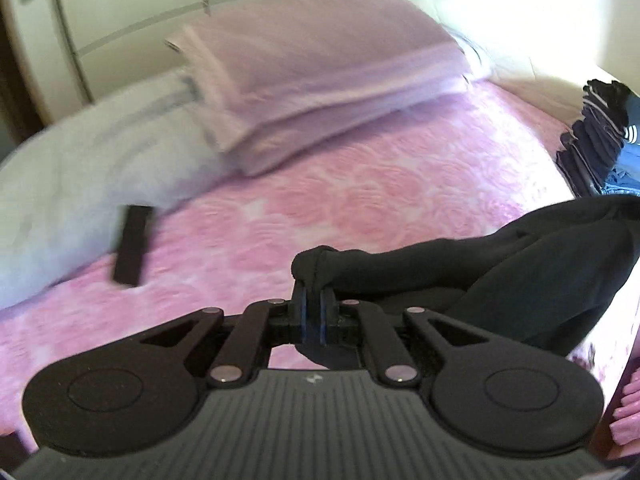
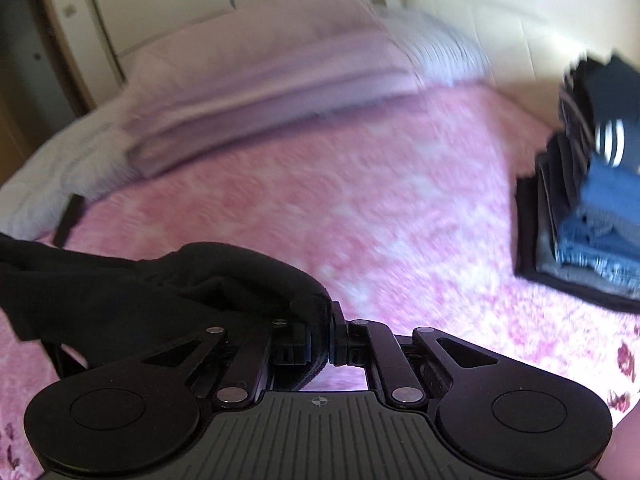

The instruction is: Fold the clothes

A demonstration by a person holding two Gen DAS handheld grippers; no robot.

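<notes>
A bed [image 1: 360,184] fills both views, spread with a pink rose-patterned cover [image 2: 360,216]. At its head lies a stack of lilac pillows [image 1: 320,92], with a pale grey-white quilt [image 1: 88,168] beside them toward the left edge. A pile of folded clothes [image 2: 592,200] in dark blue, grey and black sits on the bed's right side, well apart from the pillows.

The black garment [image 1: 520,272] hangs between the two tools, raised above the pink cover. In the left wrist view it stretches from the tool off to the right; in the right wrist view it runs off to the left.

The left tool [image 1: 314,294] is closed on a bunched edge of the black garment, its blue-edged pads pinching the fabric. The right tool [image 2: 320,340] is likewise clamped on a thick fold of the same garment, which drapes over its left finger.

A small dark flat rectangular object [image 1: 134,240] lies at the quilt's edge, on the cover; what it is cannot be told.
</notes>
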